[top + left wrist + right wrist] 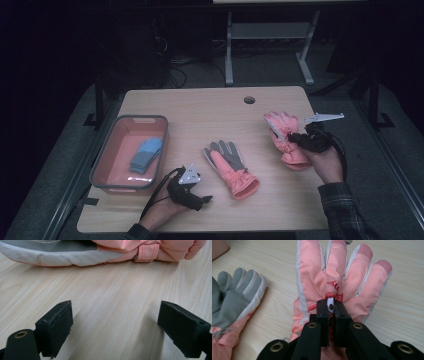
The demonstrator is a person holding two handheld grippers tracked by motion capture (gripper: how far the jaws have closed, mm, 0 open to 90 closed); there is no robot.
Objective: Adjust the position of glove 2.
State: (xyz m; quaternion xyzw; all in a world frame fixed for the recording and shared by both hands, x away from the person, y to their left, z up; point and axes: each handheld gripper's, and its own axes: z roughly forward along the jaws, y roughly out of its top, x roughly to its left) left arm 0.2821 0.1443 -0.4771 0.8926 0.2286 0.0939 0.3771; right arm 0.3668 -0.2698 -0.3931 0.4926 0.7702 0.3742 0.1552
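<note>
A pink ski glove [286, 136] hangs partly lifted at the table's right, its fingers pointing away. My right gripper [299, 138] is shut on it; in the right gripper view the black pads [331, 315] pinch a fold of the glove's back [332, 277] by the red lettering. A second pink glove with a grey palm [230, 167] lies flat mid-table, also at the left of the right gripper view [234, 300]. My left gripper [206, 200] rests near the front edge, jaws wide open and empty [115, 327], facing that glove's cuff [130, 250].
A red-lined grey bin [106, 165] stands at the table's left with a blue folded cloth [146, 154] inside. A round cable hole [249, 100] sits near the far edge. Bare wood lies between the two gloves and along the front.
</note>
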